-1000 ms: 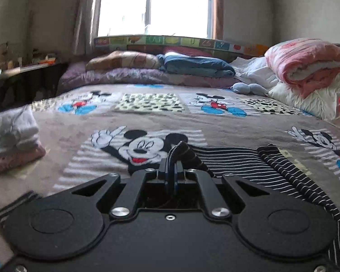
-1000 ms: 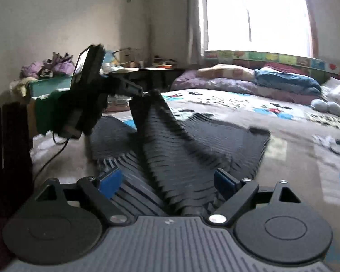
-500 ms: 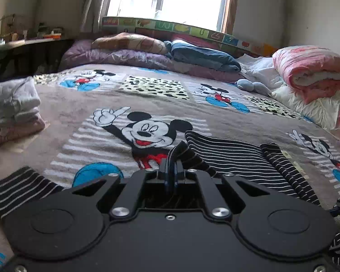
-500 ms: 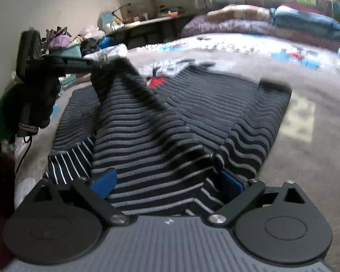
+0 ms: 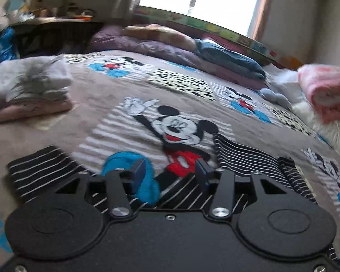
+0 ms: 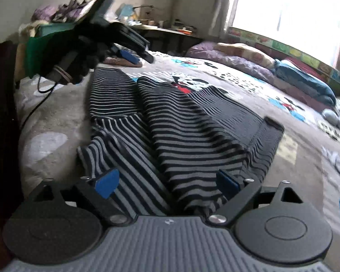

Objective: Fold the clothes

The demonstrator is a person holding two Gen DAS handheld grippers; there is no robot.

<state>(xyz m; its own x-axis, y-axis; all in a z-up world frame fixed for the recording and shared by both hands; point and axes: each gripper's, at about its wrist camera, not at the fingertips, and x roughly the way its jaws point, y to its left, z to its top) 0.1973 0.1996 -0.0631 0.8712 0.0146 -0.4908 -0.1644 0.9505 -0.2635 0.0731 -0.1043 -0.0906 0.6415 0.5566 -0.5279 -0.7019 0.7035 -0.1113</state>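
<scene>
Left gripper (image 5: 171, 172) stood with jaws apart above the striped garment (image 5: 244, 158) on the bedspread (image 5: 97, 104).

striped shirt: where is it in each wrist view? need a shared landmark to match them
Left wrist: striped shirt lies low centre-right, beyond and under the open left gripper.
Right wrist: it fills the centre, spread flat beyond the open right gripper.
Shared landmark: the cartoon mouse with red shorts on the bedspread, at the shirt's far edge.
</scene>
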